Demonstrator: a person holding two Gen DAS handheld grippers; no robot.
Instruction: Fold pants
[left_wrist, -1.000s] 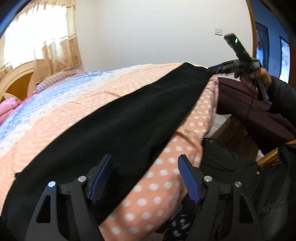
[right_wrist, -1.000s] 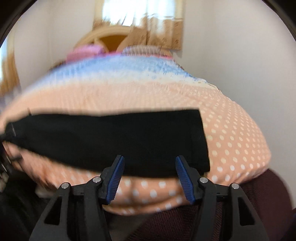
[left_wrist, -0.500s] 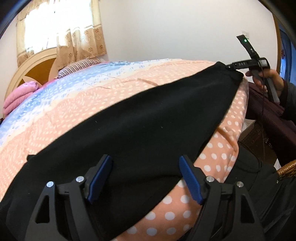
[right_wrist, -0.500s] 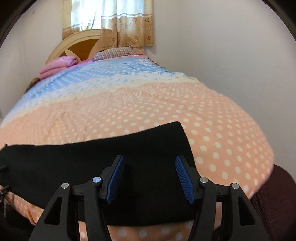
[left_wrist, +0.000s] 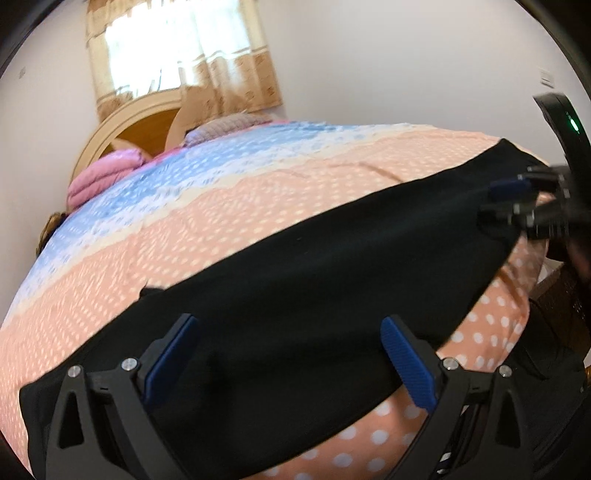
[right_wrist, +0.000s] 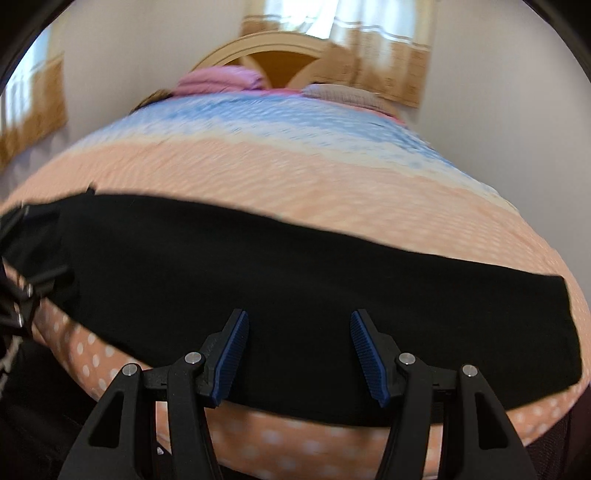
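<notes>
The work surface is a bed covered with a peach, white-dotted quilt (left_wrist: 229, 236) that turns blue and white toward the arched wooden headboard (right_wrist: 280, 48). A folded pink blanket (left_wrist: 99, 177) lies at the head end, below a curtained window (left_wrist: 177, 55) in a white wall.

The long black fabric pants (left_wrist: 314, 280) lie flat across the near edge of the quilt as a single band running from side to side.

The left gripper (left_wrist: 288, 358) hovers over one end of the band with its blue-padded fingers (left_wrist: 406, 365) spread wide and nothing between them. The right gripper (right_wrist: 299, 354) is positioned over the band nearer the other end, fingers (right_wrist: 229, 358) likewise wide apart and empty. In the left wrist view, the right gripper appears blurred at the far end of the pants.
</notes>
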